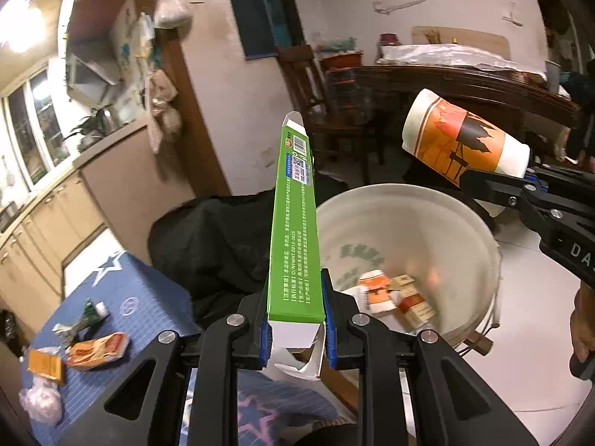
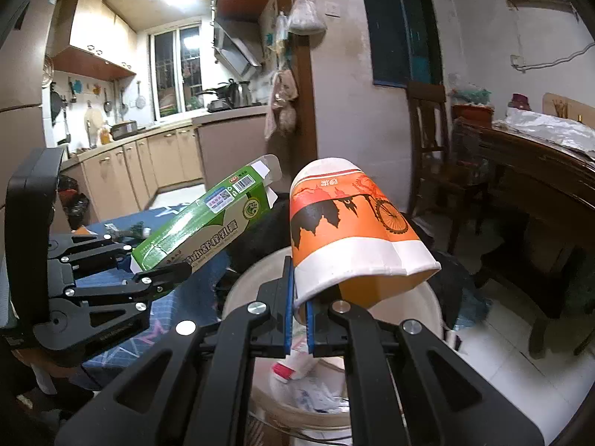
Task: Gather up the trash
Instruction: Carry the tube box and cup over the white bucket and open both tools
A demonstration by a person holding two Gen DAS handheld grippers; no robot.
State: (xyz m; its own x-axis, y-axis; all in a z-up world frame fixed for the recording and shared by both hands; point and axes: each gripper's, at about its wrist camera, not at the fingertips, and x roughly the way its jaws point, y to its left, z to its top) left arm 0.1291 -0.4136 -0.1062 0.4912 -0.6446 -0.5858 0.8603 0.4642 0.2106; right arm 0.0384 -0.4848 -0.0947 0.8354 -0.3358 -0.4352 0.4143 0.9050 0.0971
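Left gripper (image 1: 297, 330) clamps green box (image 1: 295, 230)

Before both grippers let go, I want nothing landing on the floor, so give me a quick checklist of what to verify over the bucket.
1. Left gripper clamped on the green carton: ok, pads press its lower end.
2. Right gripper clamped on the orange paper cup: ok, it pinches the cup's rim.
3. White bucket open and with room: ok, only a few scraps at the bottom.
4. Cup above the bucket's mouth: ok in the right wrist view.
5. Carton above the bucket's mouth: cannot tell; it appears near the bucket's left rim.
6. Trash left on the blue tablecloth: not ok, wrappers still lie there.
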